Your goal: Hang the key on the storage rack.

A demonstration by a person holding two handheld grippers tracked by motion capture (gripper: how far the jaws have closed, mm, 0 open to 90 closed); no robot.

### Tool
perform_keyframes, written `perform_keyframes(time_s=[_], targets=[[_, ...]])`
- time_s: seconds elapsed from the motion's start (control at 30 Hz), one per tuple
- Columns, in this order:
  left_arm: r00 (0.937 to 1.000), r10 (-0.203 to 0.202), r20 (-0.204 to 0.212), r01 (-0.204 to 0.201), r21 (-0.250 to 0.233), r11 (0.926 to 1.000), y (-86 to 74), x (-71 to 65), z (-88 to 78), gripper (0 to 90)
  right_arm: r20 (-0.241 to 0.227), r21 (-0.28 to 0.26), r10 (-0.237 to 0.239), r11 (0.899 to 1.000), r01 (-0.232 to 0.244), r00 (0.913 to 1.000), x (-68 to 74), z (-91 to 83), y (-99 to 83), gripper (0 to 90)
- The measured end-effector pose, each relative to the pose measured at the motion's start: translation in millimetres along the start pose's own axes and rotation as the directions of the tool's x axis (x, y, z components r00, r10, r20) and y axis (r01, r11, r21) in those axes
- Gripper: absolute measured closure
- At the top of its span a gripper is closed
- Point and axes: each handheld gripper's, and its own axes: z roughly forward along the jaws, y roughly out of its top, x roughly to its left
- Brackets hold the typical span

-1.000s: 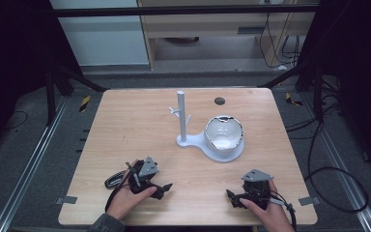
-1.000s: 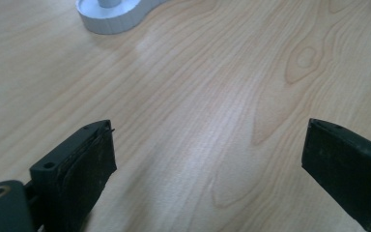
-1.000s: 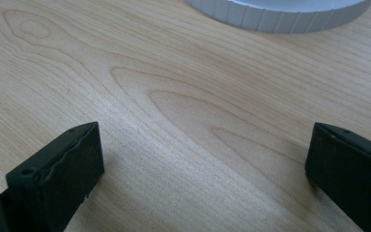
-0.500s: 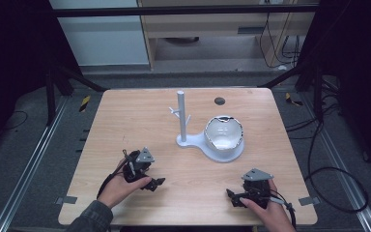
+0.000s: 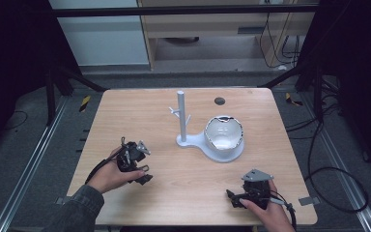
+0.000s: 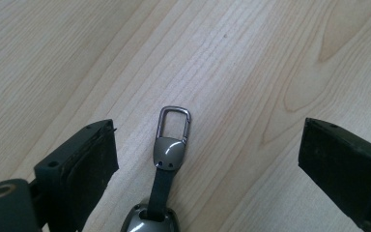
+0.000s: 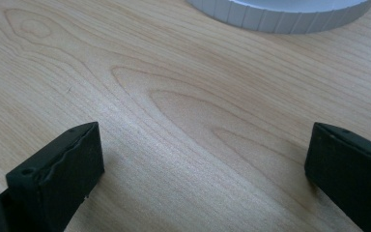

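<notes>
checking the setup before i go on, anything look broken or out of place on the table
The white bowl on the stand's base has a jagged, uneven rim, as if chipped or cracked. A key clip on a strap lies flat on the table between the open left gripper fingers, which seems deliberate.

The table [image 5: 125,125] is light wood with wavy brown grain. The key ring [image 6: 169,145] at lower centre has a grey metal clasp and a dark strap. The stand [image 5: 186,125] at centre frame is pale grey-white, its ribbed base likewise; the bowl [image 5: 223,133] is white. Both grippers' jaws are matte black.
</notes>
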Motion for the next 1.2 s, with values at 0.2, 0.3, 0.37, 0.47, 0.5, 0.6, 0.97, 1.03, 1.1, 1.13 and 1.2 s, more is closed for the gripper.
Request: perform_keyframes(time_s=[0.2, 0.3, 0.37, 0.47, 0.5, 0.6, 0.97, 1.03, 1.1, 1.13, 1.2], targets=[[0.9995, 0.019, -0.027, -0.018, 0.023, 0.9996, -2.3, 5.1, 2.7, 6.4, 0.0, 0.0, 0.0, 1.0, 0.0, 1.0, 0.0, 0.0, 0.0, 0.5], [0.9992, 0.019, -0.034, -0.019, 0.017, 0.9997, -3.3, 6.5, 2.4, 6.8, 0.0, 0.0, 0.0, 1.0, 0.0, 1.0, 0.0, 0.0, 0.0, 0.5], [0.9992, 0.015, -0.036, -0.014, 0.014, 0.9998, -4.4, 8.4, 1.3, 7.7, -0.001, 0.0, 0.0, 1.0, 0.0, 1.0, 0.0, 0.0, 0.0, 0.5], [0.9993, 0.007, -0.036, -0.007, 0.019, 0.9998, -6.6, 12.2, 0.3, 9.0, -0.001, 0.001, 0.0, 1.0, 0.0, 1.0, -0.1, 0.0, 0.0, 0.4], [0.9992, -0.001, -0.041, 0.002, 0.02, 0.9998, -7.2, 14.3, -0.6, 9.8, -0.001, 0.001, 0.0, 1.0, 0.0, 1.0, 0.0, 0.0, 0.0, 0.4], [0.9991, 0.002, -0.043, -0.001, 0.025, 0.9997, -7.2, 15.4, -1.8, 12.7, -0.001, 0.001, 0.0, 1.0, 0.0, 1.0, 0.0, 0.0, 0.0, 0.4], [0.9992, 0.014, -0.038, -0.012, 0.057, 0.9983, -7.0, 21.6, -2.4, 24.5, -0.001, 0.001, 0.0, 1.0, 0.0, 1.0, 0.0, 0.0, 0.0, 0.4], [0.999, 0.017, -0.041, -0.015, 0.058, 0.9982, -7.2, 22.3, -2.4, 26.8, -0.001, 0.001, 0.0, 1.0, 0.0, 1.0, 0.0, 0.0, 0.0, 0.4], [0.999, 0.021, -0.04, -0.019, 0.059, 0.9981, -7.3, 23.1, -2.5, 29.9, -0.001, 0.001, 0.0, 1.0, 0.0, 1.0, 0.0, 0.0, 0.0, 0.4], [0.999, 0.024, -0.037, -0.022, 0.067, 0.9975, -6.9, 23.3, -2.3, 31.0, -0.001, 0.001, 0.0, 1.0, 0.0, 1.0, 0.0, 0.0, 0.0, 0.4], [0.9991, 0.023, -0.036, -0.021, 0.071, 0.9973, -6.5, 23.0, -2.2, 34.4, -0.001, 0.001, 0.0, 1.0, 0.0, 1.0, 0.0, 0.0, 0.0, 0.4]])
